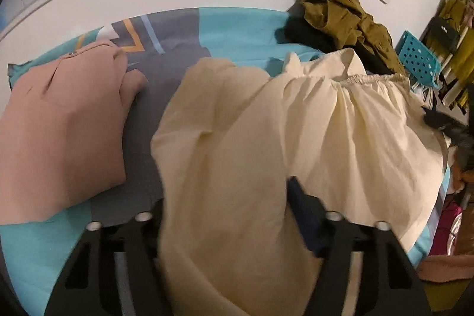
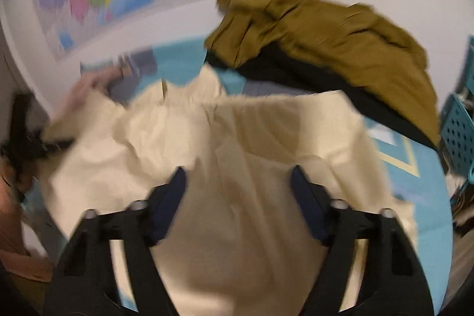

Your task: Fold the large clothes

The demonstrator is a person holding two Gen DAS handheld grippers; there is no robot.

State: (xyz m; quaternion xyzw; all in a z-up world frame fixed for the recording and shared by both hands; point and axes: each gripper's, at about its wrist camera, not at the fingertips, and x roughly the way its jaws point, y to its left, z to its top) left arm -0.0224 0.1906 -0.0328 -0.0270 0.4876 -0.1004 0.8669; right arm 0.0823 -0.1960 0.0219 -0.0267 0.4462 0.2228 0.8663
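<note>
Lengthwise, cream garment (image 1: 251, 138) runs waistband-first toward wall; both grippers' fingers (image 2: 171, 197) spread.

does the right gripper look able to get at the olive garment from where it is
Probably yes. The right gripper is open above the cream garment, and the olive garment lies uncovered beyond it on top of a dark garment, with nothing standing between them. The view is blurred.

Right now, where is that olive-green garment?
The olive-green garment lies crumpled at the bed's far right against the wall, beyond the cream garment.
</note>
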